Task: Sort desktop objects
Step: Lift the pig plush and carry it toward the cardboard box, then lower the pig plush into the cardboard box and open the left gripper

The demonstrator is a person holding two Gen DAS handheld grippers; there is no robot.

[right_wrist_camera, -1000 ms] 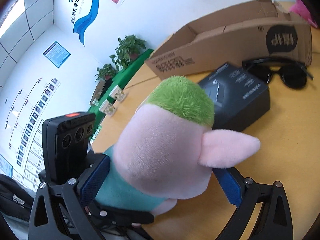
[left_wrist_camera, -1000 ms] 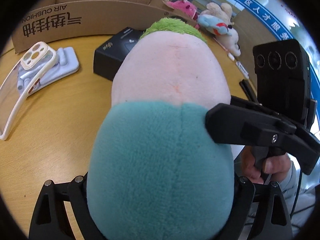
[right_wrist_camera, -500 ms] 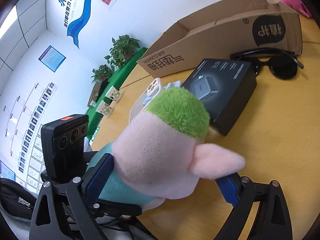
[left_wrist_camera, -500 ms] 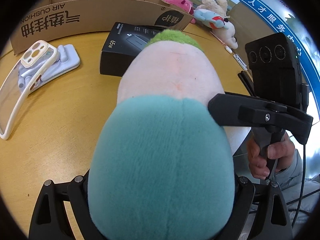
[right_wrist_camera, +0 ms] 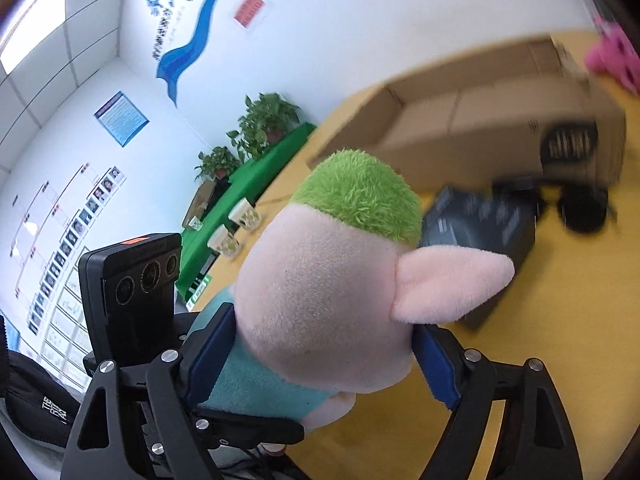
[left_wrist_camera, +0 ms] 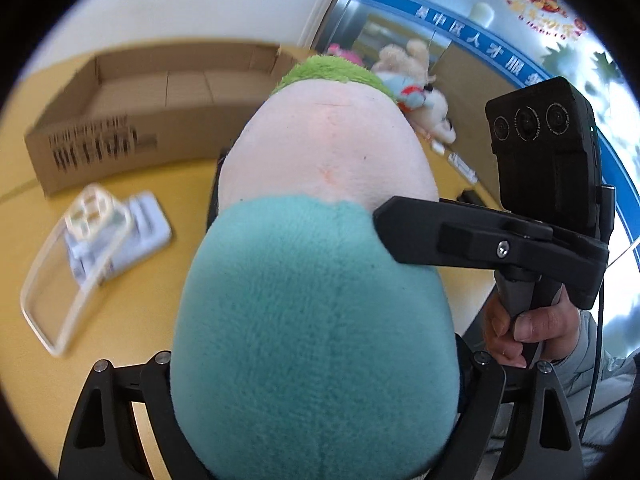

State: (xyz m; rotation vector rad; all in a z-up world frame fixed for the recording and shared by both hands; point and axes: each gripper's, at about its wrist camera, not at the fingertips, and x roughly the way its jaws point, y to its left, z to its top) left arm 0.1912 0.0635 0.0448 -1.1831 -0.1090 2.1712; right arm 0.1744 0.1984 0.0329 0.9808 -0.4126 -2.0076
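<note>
1. Plush pig (right_wrist_camera: pixel 320 280) is up off the counter (right_wrist_camera: pixel 560 360), clamped between both tools: left hand-held gripper (left_wrist_camera: pixel 316 384) on the teal body, right hand-held gripper (right_wrist_camera: pixel 320 354) at the neck.
2. Both jaws closing on plush; stop before crushing.
3. Carry level to the cardboard box (left_wrist_camera: pixel 132 120); clear its near wall, then release both together.

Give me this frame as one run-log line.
phase: carry | object: plush pig | left gripper: jaws closing on teal body | right gripper: jaws closing on head | target guess: cardboard box | table
</note>
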